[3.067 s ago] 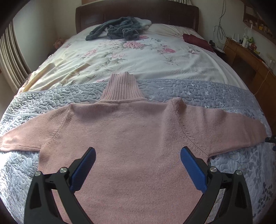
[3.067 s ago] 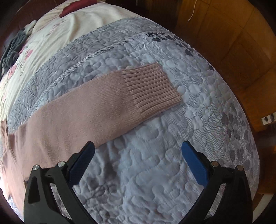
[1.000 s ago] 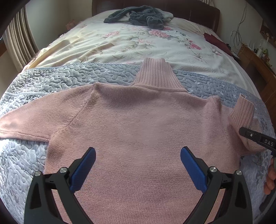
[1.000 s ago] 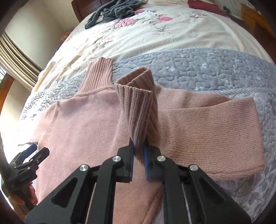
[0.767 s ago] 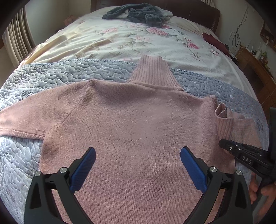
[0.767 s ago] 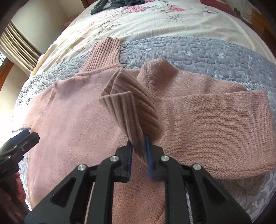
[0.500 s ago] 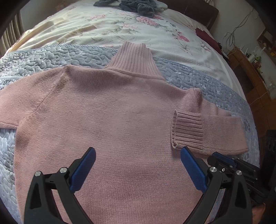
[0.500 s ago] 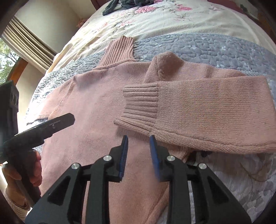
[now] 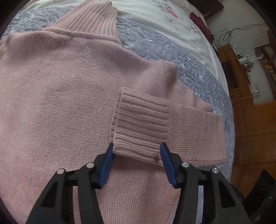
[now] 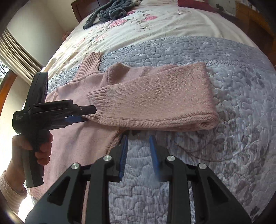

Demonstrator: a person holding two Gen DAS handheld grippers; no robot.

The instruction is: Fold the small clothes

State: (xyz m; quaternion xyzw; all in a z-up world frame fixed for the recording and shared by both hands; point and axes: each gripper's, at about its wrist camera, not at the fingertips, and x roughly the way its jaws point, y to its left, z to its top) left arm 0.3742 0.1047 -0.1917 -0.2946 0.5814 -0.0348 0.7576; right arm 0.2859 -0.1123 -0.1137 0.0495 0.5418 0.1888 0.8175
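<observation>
A pink knit sweater (image 9: 60,103) lies flat on the grey quilt (image 9: 189,56), collar (image 9: 91,19) towards the headboard. One sleeve (image 10: 155,98) is folded back across the body, and its ribbed cuff (image 9: 141,124) rests on the chest. My left gripper (image 9: 137,155) is open, with its blue pads on either side of the cuff's near edge and low over the sweater. The right wrist view shows this gripper (image 10: 89,112) from the side, held by a hand (image 10: 41,146). My right gripper (image 10: 138,148) hovers over the quilt just below the folded sleeve, open and holding nothing.
A heap of dark grey clothes (image 10: 110,12) and a dark red item (image 9: 196,19) lie on the floral sheet (image 10: 138,29) near the headboard. Wooden furniture (image 9: 241,74) and wood floor (image 9: 255,129) lie beyond the bed's right edge. A curtain (image 10: 17,56) hangs at the left.
My right gripper carried the cuff over the sweater's body, let it go and drew back over the quilt. My left gripper moved right and down to the cuff, its fingers closer together.
</observation>
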